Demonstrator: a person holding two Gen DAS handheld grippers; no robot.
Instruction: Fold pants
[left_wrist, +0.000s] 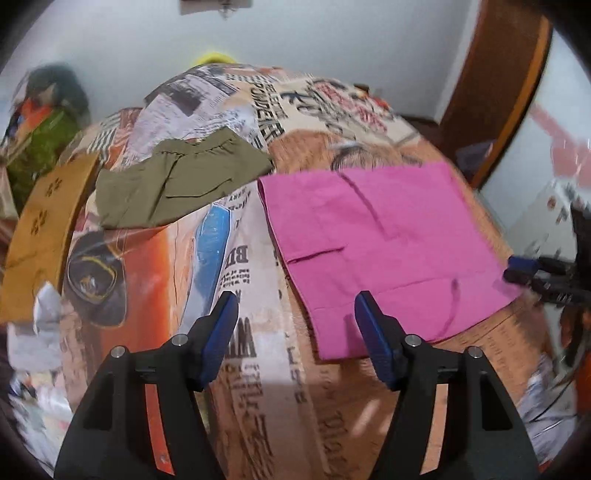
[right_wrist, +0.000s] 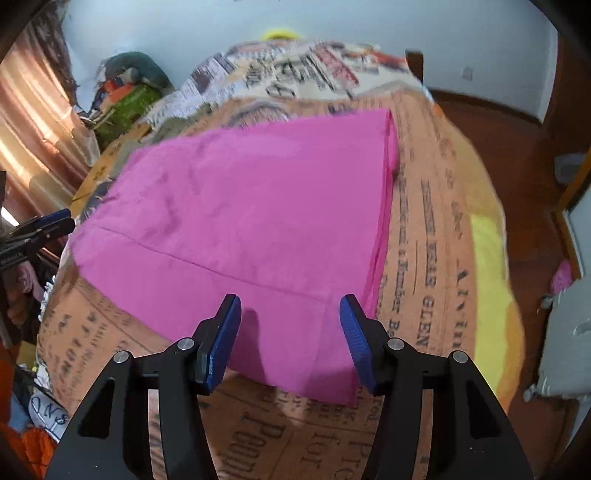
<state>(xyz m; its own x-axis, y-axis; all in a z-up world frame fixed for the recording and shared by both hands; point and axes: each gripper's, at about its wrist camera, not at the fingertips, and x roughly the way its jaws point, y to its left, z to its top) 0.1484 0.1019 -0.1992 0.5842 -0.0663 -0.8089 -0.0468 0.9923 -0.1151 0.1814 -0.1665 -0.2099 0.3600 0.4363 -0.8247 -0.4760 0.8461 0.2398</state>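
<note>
Pink pants (left_wrist: 384, 243) lie folded flat on the bed, a rough rectangle with a pocket slit and seams showing. In the right wrist view the pink pants (right_wrist: 251, 221) fill the middle. My left gripper (left_wrist: 295, 306) is open and empty, above the bed just left of the pants' near left edge. My right gripper (right_wrist: 290, 308) is open and empty, hovering over the pants' near corner. The right gripper also shows in the left wrist view (left_wrist: 532, 273) at the pants' right corner. The left gripper shows at the left edge of the right wrist view (right_wrist: 44, 225).
The bed has a newspaper-print cover (left_wrist: 243, 369). Folded olive-green pants (left_wrist: 177, 184) lie further back on the left. A mustard cloth (left_wrist: 44, 229) lies at the bed's left edge. Clutter (left_wrist: 44, 122) is piled at the back left. A wooden door frame (left_wrist: 495, 92) stands right.
</note>
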